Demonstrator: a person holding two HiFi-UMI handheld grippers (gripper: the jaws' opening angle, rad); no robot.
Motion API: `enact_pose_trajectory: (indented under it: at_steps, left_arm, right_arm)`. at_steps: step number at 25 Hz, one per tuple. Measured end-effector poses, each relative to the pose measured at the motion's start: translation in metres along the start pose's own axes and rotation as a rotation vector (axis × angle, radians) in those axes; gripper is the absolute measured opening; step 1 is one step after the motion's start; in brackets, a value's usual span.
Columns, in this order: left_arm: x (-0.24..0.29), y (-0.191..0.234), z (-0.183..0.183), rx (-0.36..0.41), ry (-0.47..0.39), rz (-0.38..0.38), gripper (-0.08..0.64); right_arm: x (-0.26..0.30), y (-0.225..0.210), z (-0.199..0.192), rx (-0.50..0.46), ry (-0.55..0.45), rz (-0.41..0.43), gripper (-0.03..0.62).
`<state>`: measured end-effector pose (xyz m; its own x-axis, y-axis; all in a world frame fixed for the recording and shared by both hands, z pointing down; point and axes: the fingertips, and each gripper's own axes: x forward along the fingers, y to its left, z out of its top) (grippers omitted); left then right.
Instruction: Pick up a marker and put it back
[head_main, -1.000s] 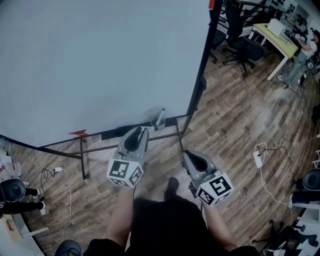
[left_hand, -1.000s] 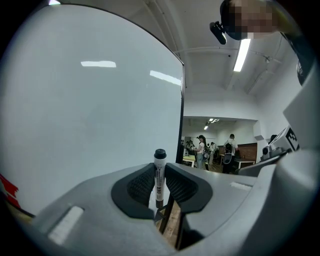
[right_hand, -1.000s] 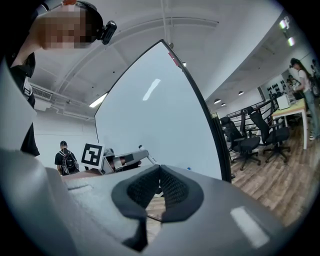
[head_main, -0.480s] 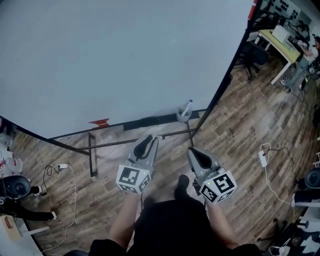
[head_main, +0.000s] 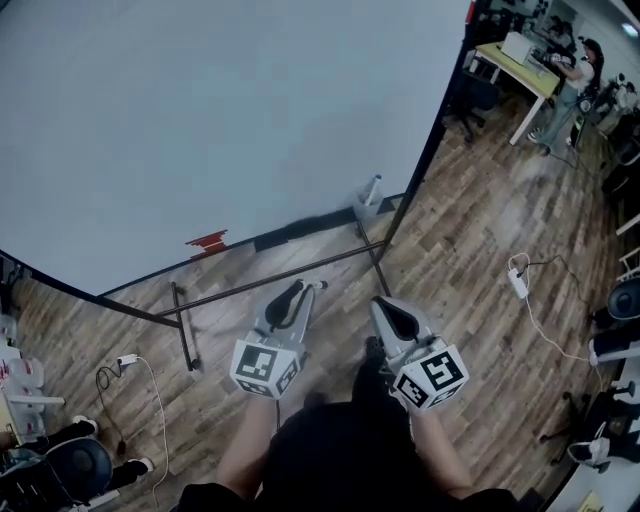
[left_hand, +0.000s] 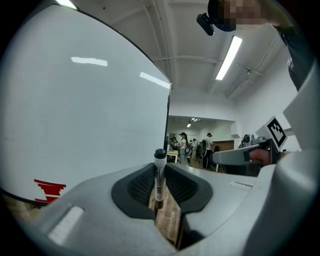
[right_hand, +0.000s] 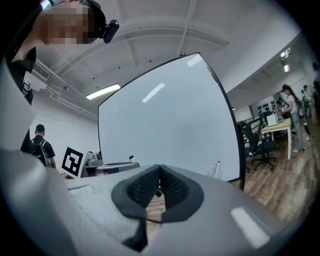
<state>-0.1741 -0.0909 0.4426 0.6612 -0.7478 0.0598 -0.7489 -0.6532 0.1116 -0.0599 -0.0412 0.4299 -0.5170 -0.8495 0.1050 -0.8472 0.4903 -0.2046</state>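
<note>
Brown wooden floor (head_main: 470, 250) covers the whole room. A very big whiteboard (head_main: 220, 120) takes up most of the head view. It stands on a dark metal stand (head_main: 270, 280) with thin legs. Far off in the top right corner is a pale bench (head_main: 512, 62) with a person beside it.

At the bottom of the head view you can see the person's dark top and both arms. Each hand holds a grey tool with a black and white marker cube on the back. The two tools sit side by side, a little apart, and both point toward the bottom of the board.

The left tool (head_main: 312, 288) is clamped on the marker (left_hand: 158, 182). The marker stands straight up between the two black pads. It is white, and its black cap sticks out above the pads. The right tool (head_main: 381, 304) has its jaws pressed together with nothing between them.

A small clear cup (head_main: 364, 210) hangs at the bottom right corner of the board, well apart from both tools. A pen (head_main: 375, 186) stands up in it. A red striped thing (head_main: 208, 241) sits on the board's bottom edge, further left. A white plug with a thin cable (head_main: 517, 288) lies on the floor to the right.
</note>
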Motion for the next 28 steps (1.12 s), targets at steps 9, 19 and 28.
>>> enact_pose_trajectory:
  at_steps: [9, 19, 28]
  left_arm:
    - [-0.056, -0.032, 0.011, 0.004, -0.009, -0.145, 0.075]
    - [-0.061, -0.065, 0.002, -0.013, 0.007, -0.24, 0.075]
    - [-0.056, -0.082, 0.002, 0.006, 0.013, -0.253, 0.075]
  right_arm:
    - [-0.06, 0.047, -0.011, 0.007, -0.059, -0.192, 0.003]
    - [-0.099, 0.052, -0.021, -0.007, -0.042, -0.305, 0.003]
    - [-0.115, 0.047, -0.022, 0.006, -0.043, -0.317, 0.003]
